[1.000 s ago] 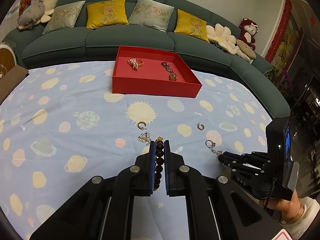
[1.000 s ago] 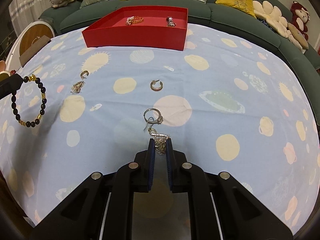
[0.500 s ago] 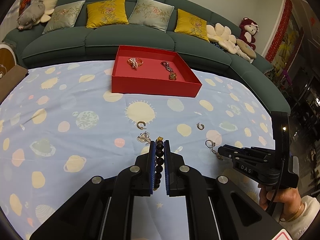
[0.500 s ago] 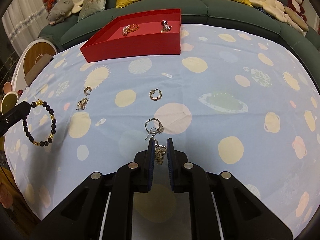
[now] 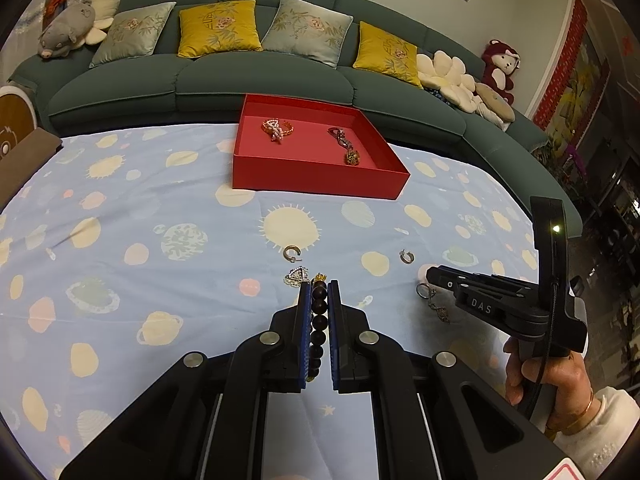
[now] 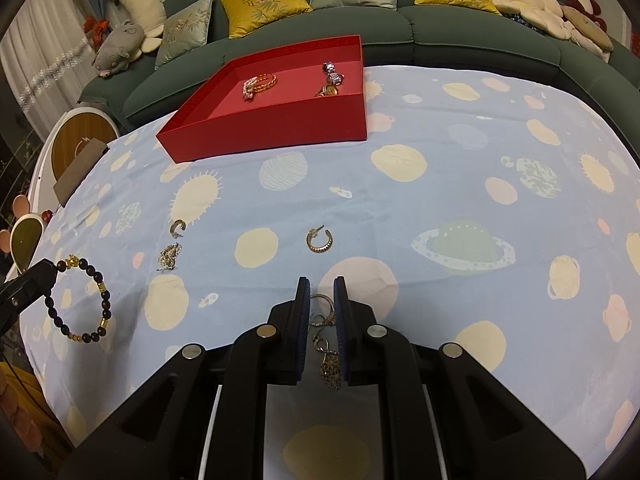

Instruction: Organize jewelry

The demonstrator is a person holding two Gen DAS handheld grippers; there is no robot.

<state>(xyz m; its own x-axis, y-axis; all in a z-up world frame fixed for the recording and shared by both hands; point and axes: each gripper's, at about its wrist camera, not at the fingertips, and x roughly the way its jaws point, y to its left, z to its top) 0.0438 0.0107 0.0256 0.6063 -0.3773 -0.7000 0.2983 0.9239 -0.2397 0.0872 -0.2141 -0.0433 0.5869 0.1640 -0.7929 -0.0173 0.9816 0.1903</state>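
Note:
My left gripper (image 5: 319, 286) is shut on a dark bead bracelet (image 5: 318, 322), which also shows hanging at the left of the right wrist view (image 6: 82, 300). My right gripper (image 6: 321, 286) is narrowly open around a gold pendant chain (image 6: 330, 356) lying on the cloth; it also shows in the left wrist view (image 5: 434, 306). A red tray (image 5: 320, 184) at the far side holds a pink-and-gold bracelet (image 5: 277, 129) and a charm chain (image 5: 345, 146). Loose on the cloth lie a hoop earring (image 6: 319, 240), a small ring (image 6: 177, 227) and a silver cluster (image 6: 169, 256).
The table wears a blue planet-print cloth (image 5: 120, 240). A green sofa (image 5: 200, 80) with cushions and plush toys curves behind it. A round wooden stool (image 6: 80, 140) stands at the left edge.
My right gripper has moved forward over the pendant chain and its jaws have parted a little. The left gripper with the bead bracelet has barely moved.

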